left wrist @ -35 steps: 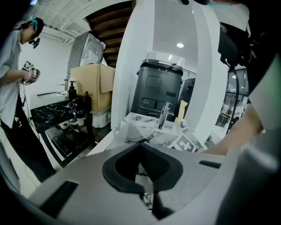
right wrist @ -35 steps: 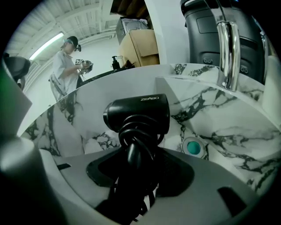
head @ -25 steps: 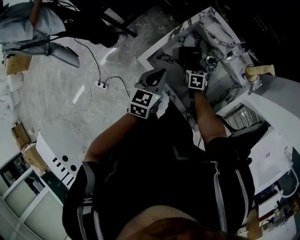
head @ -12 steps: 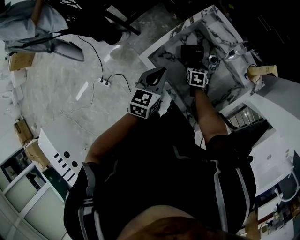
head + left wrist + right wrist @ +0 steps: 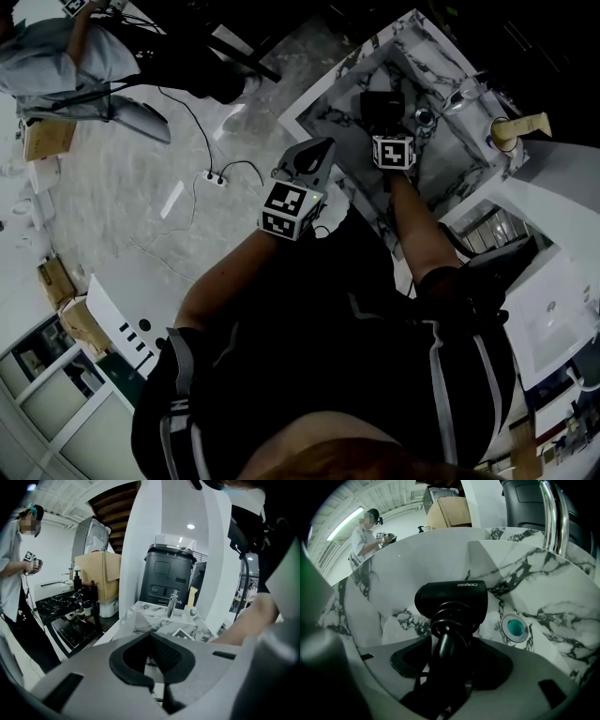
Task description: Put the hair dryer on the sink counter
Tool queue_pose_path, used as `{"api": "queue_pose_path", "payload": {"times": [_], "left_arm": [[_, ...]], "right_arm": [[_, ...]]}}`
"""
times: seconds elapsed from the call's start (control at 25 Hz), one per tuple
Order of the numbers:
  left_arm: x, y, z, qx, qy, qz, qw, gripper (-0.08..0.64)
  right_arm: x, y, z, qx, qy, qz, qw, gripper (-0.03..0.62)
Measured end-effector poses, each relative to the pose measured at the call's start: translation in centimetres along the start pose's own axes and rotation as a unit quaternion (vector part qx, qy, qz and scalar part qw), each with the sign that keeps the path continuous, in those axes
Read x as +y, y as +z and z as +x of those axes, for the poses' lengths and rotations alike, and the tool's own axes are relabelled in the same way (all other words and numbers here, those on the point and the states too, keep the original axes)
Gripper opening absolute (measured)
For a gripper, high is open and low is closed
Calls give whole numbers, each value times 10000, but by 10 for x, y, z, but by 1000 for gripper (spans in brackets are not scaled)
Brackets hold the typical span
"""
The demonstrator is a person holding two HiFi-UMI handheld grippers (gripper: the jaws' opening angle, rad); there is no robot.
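Note:
The black hair dryer (image 5: 450, 599) lies with its head down in the marble sink basin (image 5: 543, 588), close to the drain (image 5: 515, 627). Its handle, wrapped in coiled cord, runs back between the jaws of my right gripper (image 5: 451, 660). Those jaws are opening, and a gap shows on the handle's left side. In the head view the dryer (image 5: 380, 105) is a dark shape in the basin (image 5: 441, 159), just beyond my right gripper (image 5: 382, 120). My left gripper (image 5: 314, 155) hovers shut and empty beside the counter's near rim (image 5: 309, 103); its own view (image 5: 152, 660) looks over the counter.
A chrome faucet (image 5: 553, 513) stands at the basin's far edge, with a beige bottle (image 5: 520, 131) beyond it. A cable and power strip (image 5: 217, 175) lie on the floor at left. A person (image 5: 66, 56) stands at the far left. A white basin (image 5: 548, 319) is at right.
The right gripper and the dryer have stayed in the basin, shifting only slightly. The left gripper has hardly moved. The head view has drifted a little.

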State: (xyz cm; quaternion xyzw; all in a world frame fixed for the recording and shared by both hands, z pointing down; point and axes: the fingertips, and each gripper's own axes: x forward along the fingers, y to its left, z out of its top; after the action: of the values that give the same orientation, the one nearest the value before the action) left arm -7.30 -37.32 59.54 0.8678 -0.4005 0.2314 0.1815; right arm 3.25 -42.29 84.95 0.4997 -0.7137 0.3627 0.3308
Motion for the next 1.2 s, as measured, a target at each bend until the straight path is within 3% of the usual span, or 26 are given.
{"api": "queue_pose_path", "payload": {"times": [0.28,0.48,0.64,0.88,1.08,1.2], "left_arm": [[-3,9,-7,-182,-411,162,9989,3],[-1,19,-14,-300,-804,328,9958,3],[-3,31,-25,-460,-1167,506,9908,3],[-1,44,-45,-641,-1671,747,9810,3],[6,64,-68,-782,-2059,1018,9701,3],[10,72,-82,-894,-2200,962,9666,3]], "right_arm": [[1,8,-30,-82,-203,101,9997,265],[14,32,-58,-499,-291,107,9983,265],[18,49,-93,-799,-638,187,9946,264],[31,65,-143,-1293,-984,568,9851,264],[53,85,-202,-1815,-1339,833,9707,262],[68,93,-234,-2170,-1459,914,9609,222]]}}
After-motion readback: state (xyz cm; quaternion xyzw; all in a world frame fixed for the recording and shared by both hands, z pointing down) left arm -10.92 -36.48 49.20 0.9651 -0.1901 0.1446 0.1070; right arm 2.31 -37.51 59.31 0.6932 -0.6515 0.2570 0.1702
